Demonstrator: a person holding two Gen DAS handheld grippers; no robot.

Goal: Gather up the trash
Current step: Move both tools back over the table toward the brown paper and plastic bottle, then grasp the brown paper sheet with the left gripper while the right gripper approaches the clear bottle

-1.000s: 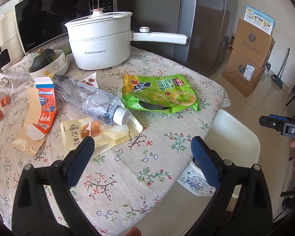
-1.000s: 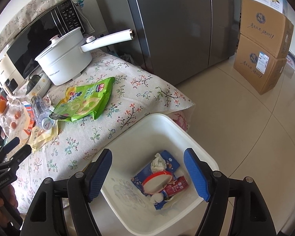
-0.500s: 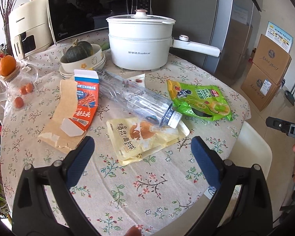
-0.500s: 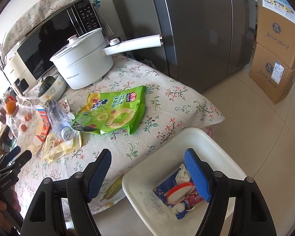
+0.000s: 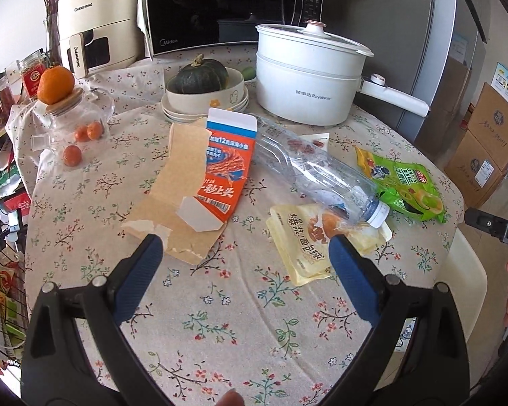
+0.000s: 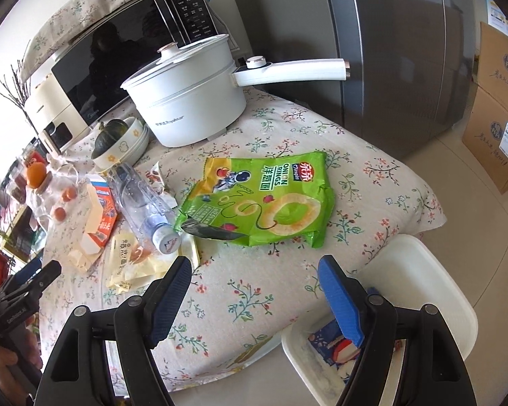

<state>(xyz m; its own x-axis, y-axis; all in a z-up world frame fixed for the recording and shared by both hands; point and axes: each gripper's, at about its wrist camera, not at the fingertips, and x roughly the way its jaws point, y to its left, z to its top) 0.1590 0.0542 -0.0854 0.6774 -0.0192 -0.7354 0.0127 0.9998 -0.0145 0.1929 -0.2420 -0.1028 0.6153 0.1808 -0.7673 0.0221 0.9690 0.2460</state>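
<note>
Floral tabletop (image 5: 240, 308) carried all the trash. White bin (image 6: 420, 291) stood below its edge with wrappers inside. Green onion-ring bag (image 6: 264, 199) lay nearest the bin; clear bottle (image 5: 315, 172) rested across yellow pouch (image 5: 308, 237), beside torn orange carton (image 5: 216, 172). Left tool (image 5: 240, 267) and right tool (image 6: 254, 291) hovered spread wide, gripping nothing.

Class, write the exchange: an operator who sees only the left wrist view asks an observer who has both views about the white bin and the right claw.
Operator: Is anything in the white bin?
Observer: Yes. The white bin holds a blue packet and other scraps.
Operator: Is the right claw carrying something?
Observer: No. The right claw is open and empty, above the table edge just short of the green onion-ring bag.
</note>
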